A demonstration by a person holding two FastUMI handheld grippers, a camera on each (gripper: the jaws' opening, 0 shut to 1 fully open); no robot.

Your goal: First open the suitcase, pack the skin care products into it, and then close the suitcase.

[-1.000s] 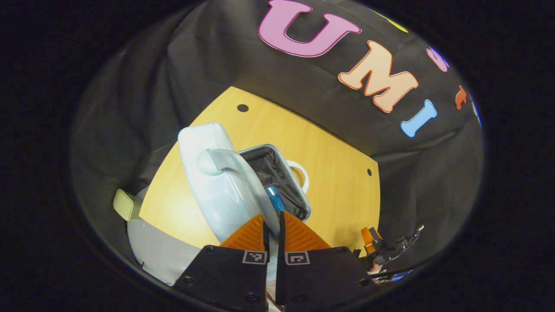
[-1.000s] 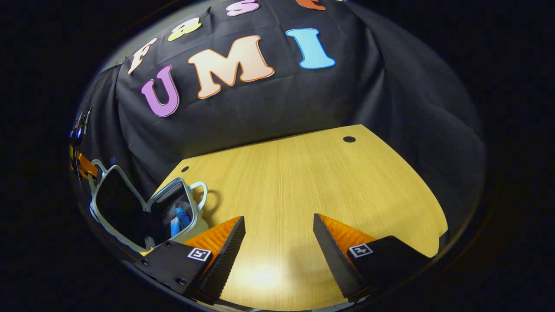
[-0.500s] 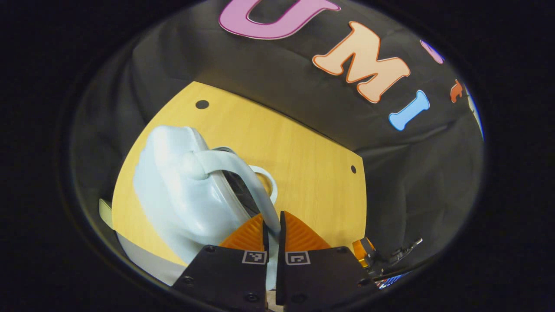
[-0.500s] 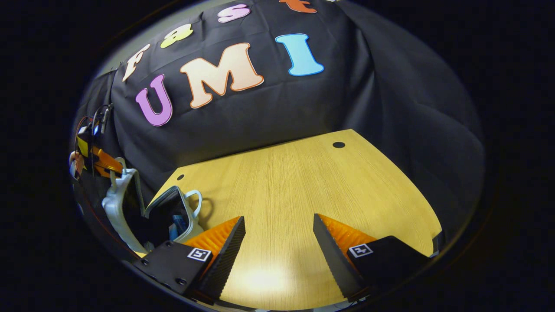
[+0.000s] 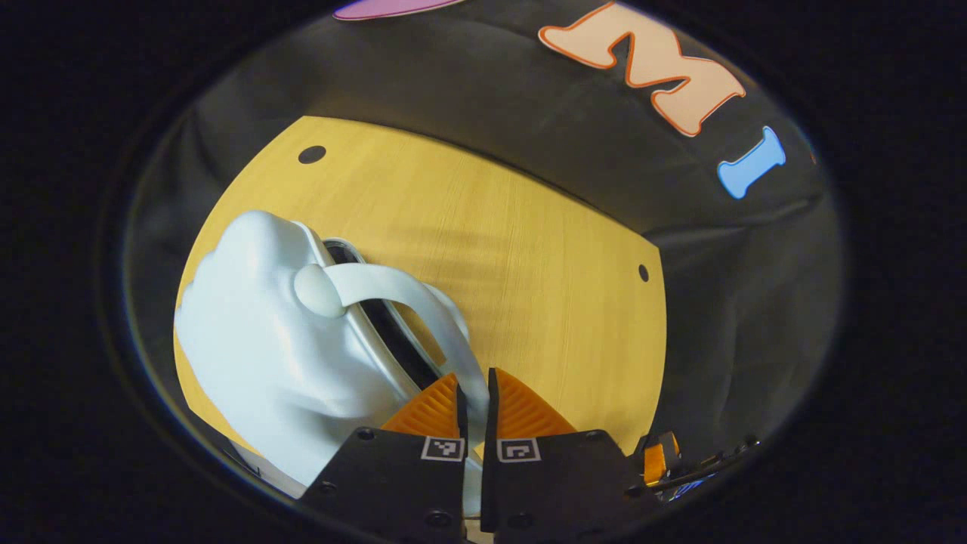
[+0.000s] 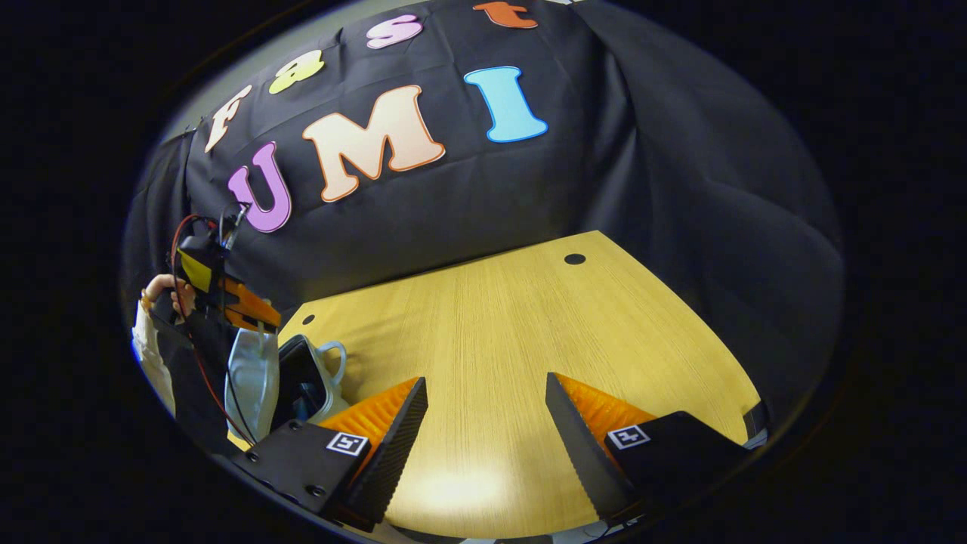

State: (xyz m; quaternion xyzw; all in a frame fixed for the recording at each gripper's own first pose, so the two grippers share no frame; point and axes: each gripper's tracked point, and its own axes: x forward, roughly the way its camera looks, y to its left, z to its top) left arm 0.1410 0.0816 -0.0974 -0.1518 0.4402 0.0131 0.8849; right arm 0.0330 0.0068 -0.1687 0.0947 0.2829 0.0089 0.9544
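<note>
Now suitcase handle (image 5: 423, 298) between left gripper (image 5: 475, 393) fingers.

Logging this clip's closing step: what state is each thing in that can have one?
suitcase: nearly closed, a narrow dark gap left between lid and base.
suitcase lid handle: pinched between the fingers of the left hand-held gripper.
left hand-held gripper: shut on the handle.
right hand-held gripper: open, holding nothing, over the bare table.

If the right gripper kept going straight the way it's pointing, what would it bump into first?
Probably the wooden table. The right gripper is open and tilted down toward bare tabletop, with nothing between its fingers. The suitcase sits well off to its left, out of that line. Depth is hard to judge here.
</note>
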